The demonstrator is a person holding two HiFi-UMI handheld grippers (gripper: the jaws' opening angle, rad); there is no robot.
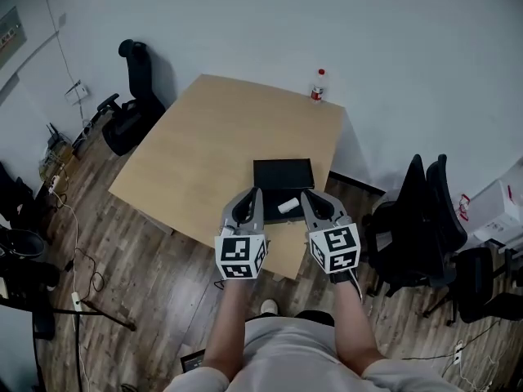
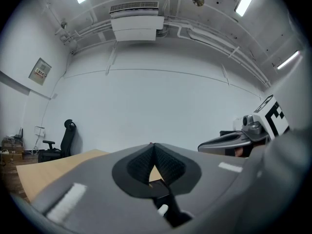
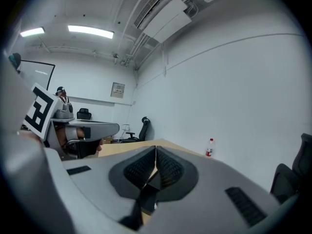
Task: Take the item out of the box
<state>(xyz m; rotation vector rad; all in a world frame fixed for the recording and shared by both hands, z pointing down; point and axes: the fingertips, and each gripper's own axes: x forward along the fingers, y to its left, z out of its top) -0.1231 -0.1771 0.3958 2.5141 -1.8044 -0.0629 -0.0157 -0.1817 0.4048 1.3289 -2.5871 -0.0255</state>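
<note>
Wooden flooring and a tan table (image 1: 204, 149) against a plain white wall are shown in the head view. A flat black box (image 1: 283, 172) lies just ahead of the left gripper (image 1: 255, 196) and the right gripper (image 1: 309, 198), apparently open. A small white item (image 1: 288, 205) is seen in its near part, between the two sets of tips. The item is judged light and rigid, perhaps smooth, and is best pinched across its narrow width. In the left gripper view the jaws are clenched tip to tip on nothing, and the item (image 2: 162, 210) is glimpsed just below them, closer than the head view gives it. In the right gripper view the jaws are likewise pressed together and empty. A bottle (image 3: 209, 148) is shown upright far ahead, while the item is not clearly made out.
</note>
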